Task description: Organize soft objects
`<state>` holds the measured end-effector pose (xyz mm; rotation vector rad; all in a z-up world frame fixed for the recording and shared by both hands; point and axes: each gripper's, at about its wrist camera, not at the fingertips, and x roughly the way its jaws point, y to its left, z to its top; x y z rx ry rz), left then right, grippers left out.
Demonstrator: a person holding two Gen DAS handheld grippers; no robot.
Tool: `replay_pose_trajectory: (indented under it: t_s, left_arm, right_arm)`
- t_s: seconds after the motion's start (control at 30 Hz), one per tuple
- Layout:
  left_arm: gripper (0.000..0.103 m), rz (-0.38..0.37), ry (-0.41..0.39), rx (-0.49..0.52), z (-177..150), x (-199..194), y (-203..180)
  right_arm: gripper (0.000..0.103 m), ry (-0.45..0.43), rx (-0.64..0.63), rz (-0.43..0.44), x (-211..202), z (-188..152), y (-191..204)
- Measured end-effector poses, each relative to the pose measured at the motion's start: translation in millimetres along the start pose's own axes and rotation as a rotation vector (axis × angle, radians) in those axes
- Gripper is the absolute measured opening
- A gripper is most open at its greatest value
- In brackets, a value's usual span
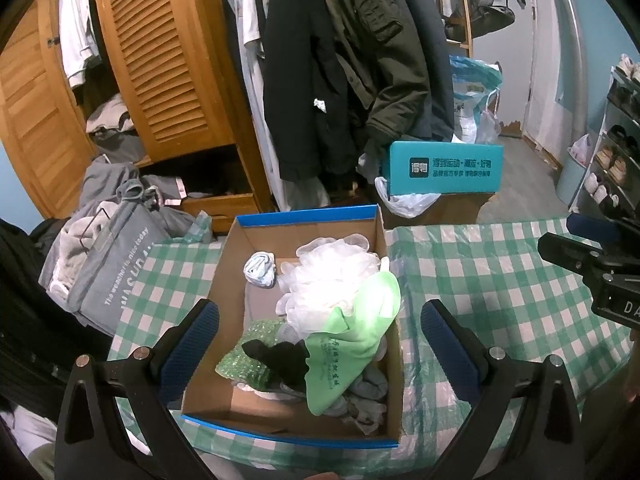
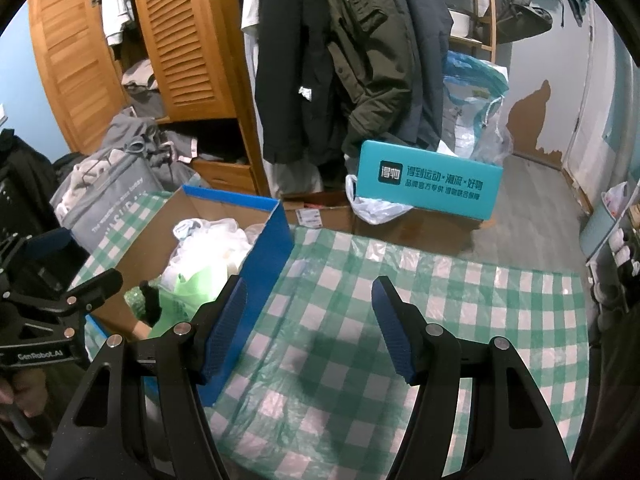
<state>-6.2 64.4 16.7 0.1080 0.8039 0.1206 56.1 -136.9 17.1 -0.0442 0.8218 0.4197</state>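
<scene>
A blue-edged cardboard box (image 1: 240,280) stands on the green checked tablecloth (image 1: 500,280). It holds a white mesh bath puff (image 1: 328,276), a light green cloth (image 1: 352,344), a black sock (image 1: 280,356), a green bubble pad (image 1: 248,352), a rolled pale blue sock (image 1: 260,268) and grey socks (image 1: 368,388). My left gripper (image 1: 320,344) is open and empty above the box. My right gripper (image 2: 308,328) is open and empty over the cloth right of the box (image 2: 264,264). The left gripper (image 2: 60,296) shows at the left in the right wrist view.
A grey fabric bag (image 1: 108,264) of clothes stands left of the table. Hanging coats (image 1: 340,60) and a wooden wardrobe (image 1: 160,60) are behind. A teal box (image 1: 444,168) sits on a carton on the floor. A shoe rack (image 1: 616,140) is at right.
</scene>
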Motion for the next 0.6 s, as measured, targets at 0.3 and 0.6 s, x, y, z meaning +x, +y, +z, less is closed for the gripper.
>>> replay_pose_trajectory:
  t_s: [0.3,0.6]
  left_arm:
    - [0.102,-0.004,0.003,-0.001,-0.2,-0.9,0.1]
    - [0.102,-0.014,0.000,-0.003,0.2,-2.1,-2.0]
  right_arm:
    - [0.064,-0.002,-0.001,-0.002,-1.5,1.1,-1.2]
    - [0.064,-0.003,-0.001,-0.004,-2.1,1.6,-2.2]
